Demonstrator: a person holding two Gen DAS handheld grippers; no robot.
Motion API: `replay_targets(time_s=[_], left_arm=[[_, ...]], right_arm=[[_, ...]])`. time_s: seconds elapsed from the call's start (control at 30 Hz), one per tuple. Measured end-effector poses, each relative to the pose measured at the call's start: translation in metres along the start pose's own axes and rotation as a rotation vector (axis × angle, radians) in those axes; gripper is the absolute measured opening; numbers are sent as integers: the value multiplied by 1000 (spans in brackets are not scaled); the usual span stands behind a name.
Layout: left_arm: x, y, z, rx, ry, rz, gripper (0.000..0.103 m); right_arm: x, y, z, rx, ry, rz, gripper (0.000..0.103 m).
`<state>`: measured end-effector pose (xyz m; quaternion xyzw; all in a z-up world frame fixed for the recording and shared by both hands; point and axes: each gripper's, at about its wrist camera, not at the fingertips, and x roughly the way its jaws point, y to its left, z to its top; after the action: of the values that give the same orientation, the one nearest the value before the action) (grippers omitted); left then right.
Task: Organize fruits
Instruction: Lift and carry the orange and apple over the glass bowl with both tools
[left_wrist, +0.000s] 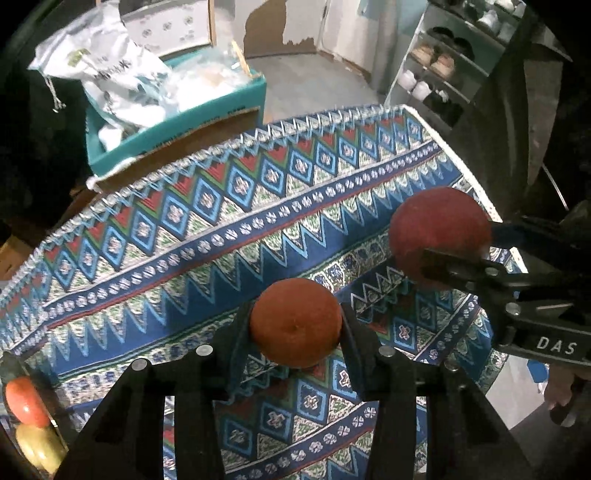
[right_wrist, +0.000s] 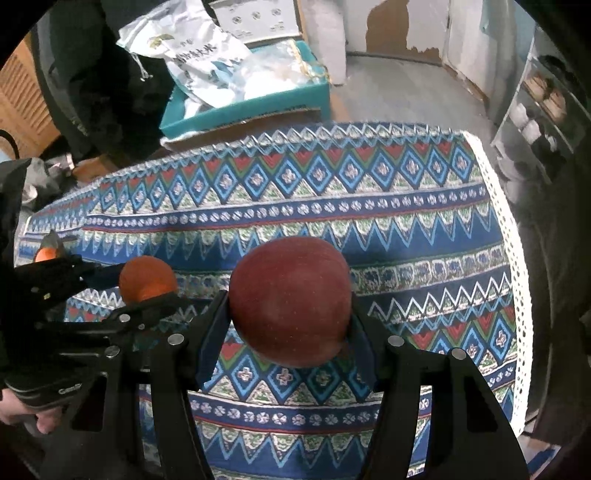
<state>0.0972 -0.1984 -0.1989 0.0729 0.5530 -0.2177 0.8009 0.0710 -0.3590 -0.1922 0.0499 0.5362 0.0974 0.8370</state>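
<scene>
Orange fruit (left_wrist: 295, 323) sits pinched in the left gripper (left_wrist: 295, 332) at lower centre, the right gripper (right_wrist: 291, 317) clamps a red apple (right_wrist: 290, 299) above the patterned cloth (right_wrist: 406, 236), so carrying seems underway, placing next.

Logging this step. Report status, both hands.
Left hand-held gripper shut on orange. Right hand-held gripper shut on apple. Both above patterned cloth; nothing in the way.

Count: one orange (left_wrist: 295, 323) in my left hand-held gripper (left_wrist: 295, 332), one red apple (right_wrist: 290, 301) in my right hand-held gripper (right_wrist: 291, 314). Near left: one tomato-red fruit (left_wrist: 26, 400), one yellow fruit (left_wrist: 38, 445). One teal box (left_wrist: 177, 136) beyond the table (left_wrist: 221, 229).
</scene>
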Motion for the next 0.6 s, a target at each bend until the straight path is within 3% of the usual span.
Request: replay_targets(time_s=[0.6], left_arm=[[-76,23,-2,-69,-112,-14,46]], right_arm=[[-43,48,16,-79,-96,58,60]])
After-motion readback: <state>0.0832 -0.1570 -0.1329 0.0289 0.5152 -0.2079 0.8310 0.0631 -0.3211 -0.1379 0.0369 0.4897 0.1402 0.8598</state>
